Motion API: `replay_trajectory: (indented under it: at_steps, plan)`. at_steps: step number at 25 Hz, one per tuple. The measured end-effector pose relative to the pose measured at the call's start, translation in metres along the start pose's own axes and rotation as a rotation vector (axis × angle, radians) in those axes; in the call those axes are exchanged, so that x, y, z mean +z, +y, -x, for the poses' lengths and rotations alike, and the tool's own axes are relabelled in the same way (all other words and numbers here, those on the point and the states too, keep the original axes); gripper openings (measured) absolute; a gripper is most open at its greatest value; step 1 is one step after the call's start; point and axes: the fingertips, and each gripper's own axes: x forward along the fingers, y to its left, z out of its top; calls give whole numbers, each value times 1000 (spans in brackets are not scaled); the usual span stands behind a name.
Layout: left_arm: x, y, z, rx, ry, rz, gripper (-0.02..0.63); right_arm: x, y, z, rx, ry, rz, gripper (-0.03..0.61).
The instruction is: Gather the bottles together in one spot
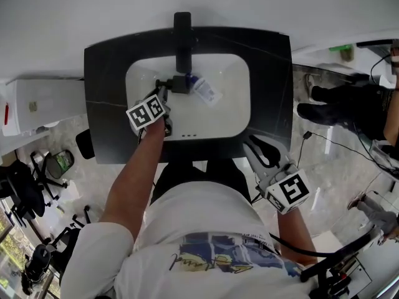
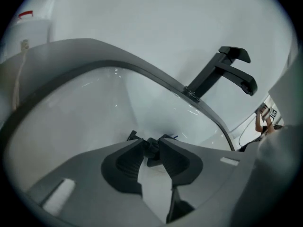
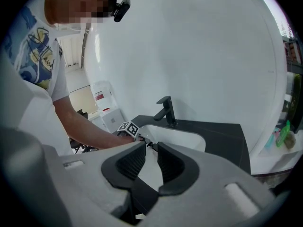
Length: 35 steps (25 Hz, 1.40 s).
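Observation:
A clear bottle point(image 1: 204, 91) with a blue label and a dark cap point(image 1: 181, 83) lies sideways over the white sink basin point(image 1: 230, 114), just below the black faucet point(image 1: 182, 42). My left gripper point(image 1: 169, 86) reaches into the basin and is shut on the cap; in the left gripper view the dark cap point(image 2: 151, 155) sits pinched between the jaw tips of that gripper point(image 2: 151, 148). My right gripper point(image 1: 252, 145) hangs in front of the counter's near edge, right of the basin, narrowly open with nothing between its jaws point(image 3: 151, 145).
The black countertop point(image 1: 106, 92) surrounds the basin. A white unit point(image 1: 34, 104) stands to the left. A shelf at the right carries a green bottle point(image 1: 343, 50). Another person's dark legs point(image 1: 336, 108), cables and office chairs point(image 1: 25, 185) are on the floor around.

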Motion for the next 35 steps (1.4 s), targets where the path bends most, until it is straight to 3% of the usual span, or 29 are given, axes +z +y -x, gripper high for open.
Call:
replay_trajectory:
  at_steps: [6,13,18,20,24,28,35]
  plan:
    - [5,12,-17,90,-21,170,112,1,-16,-2,19,16,-8,78]
    - [4,21,-34,123,-29,348,146,2,-33,-4,31,22,-19,78]
    - [9,25,-37,141,-53,457,130,0,-41,-6,39,30,-31,78]
    - [12,23,-34,138,-64,517,168,1,-44,-6,45,29,-35,78]
    - [2,25,-31,198,-50,549,170,3,-52,-4,50,26,-46,78]
    - [0,28,-40,194,-48,611,151,5,-54,-4,58,25,-46,78]
    - [7,33,-50,235,-46,621,135,2,-58,-2,55,31,-52,78]
